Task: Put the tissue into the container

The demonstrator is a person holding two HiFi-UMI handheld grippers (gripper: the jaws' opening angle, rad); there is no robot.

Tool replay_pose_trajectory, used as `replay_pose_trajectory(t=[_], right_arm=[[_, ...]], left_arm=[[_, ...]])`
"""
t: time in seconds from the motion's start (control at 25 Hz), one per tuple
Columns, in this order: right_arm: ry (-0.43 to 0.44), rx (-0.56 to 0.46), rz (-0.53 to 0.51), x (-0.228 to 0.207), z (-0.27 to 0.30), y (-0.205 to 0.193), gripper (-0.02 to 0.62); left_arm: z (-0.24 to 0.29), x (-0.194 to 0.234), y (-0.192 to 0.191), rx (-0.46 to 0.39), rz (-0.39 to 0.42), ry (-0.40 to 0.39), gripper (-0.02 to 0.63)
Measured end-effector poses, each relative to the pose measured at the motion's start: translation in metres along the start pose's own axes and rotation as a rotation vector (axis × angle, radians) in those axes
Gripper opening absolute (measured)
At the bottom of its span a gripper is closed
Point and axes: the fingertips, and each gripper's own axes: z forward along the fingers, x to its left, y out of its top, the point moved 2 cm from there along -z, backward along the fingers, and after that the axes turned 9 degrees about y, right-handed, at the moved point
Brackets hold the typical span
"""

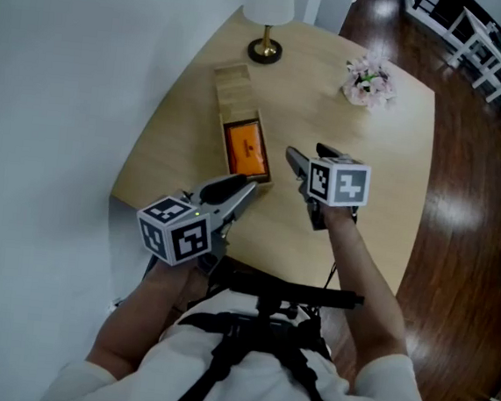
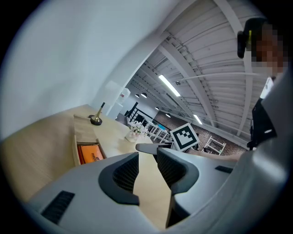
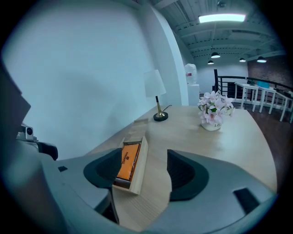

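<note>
1. Orange and flat, the tissue pack (image 1: 245, 148) lies inside the uncovered near half of the container (image 1: 233, 92). The container is a long wooden box along the desk's (image 1: 386, 164) left edge, its near end close to the near-left corner.
2. The pack fills the opening almost wall to wall; its dark print is too small to read.
3. The left gripper (image 1: 243, 190) hovers at the box's near end, jaws a narrow gap apart with nothing between them.
4. The right gripper (image 1: 306, 152) hangs just right of the box, jaws wide and empty.
5. Placing looks done. If a cover must close, that calls for a steady push along the box's length.
</note>
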Motion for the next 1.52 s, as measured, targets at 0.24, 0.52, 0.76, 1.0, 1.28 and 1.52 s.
replay_pose_trajectory(t=[0.24, 0.52, 0.76, 1.0, 1.28, 1.52], right_arm=[[-0.006, -0.030, 0.001, -0.013, -0.034, 0.001, 0.314], [-0.014, -0.097, 0.009, -0.027, -0.067, 0.000, 0.235], [0.009, -0.133, -0.006, -0.031, -0.101, -0.007, 0.189], [0.001, -0.158, -0.031, -0.036, -0.132, -0.014, 0.189], [-0.044, -0.165, -0.004, -0.055, -0.158, -0.028, 0.189], [-0.070, -0.186, 0.028, -0.064, -0.181, -0.037, 0.189]], left_arm=[[0.008, -0.025, -0.002, -0.005, 0.008, -0.023, 0.127], [0.013, -0.045, -0.007, -0.006, 0.015, -0.050, 0.127], [0.016, -0.066, -0.015, 0.003, 0.025, -0.083, 0.127], [0.023, -0.083, -0.022, 0.021, 0.037, -0.122, 0.127], [0.027, -0.101, -0.023, 0.033, 0.056, -0.157, 0.127], [0.026, -0.112, -0.022, 0.038, 0.070, -0.175, 0.128]])
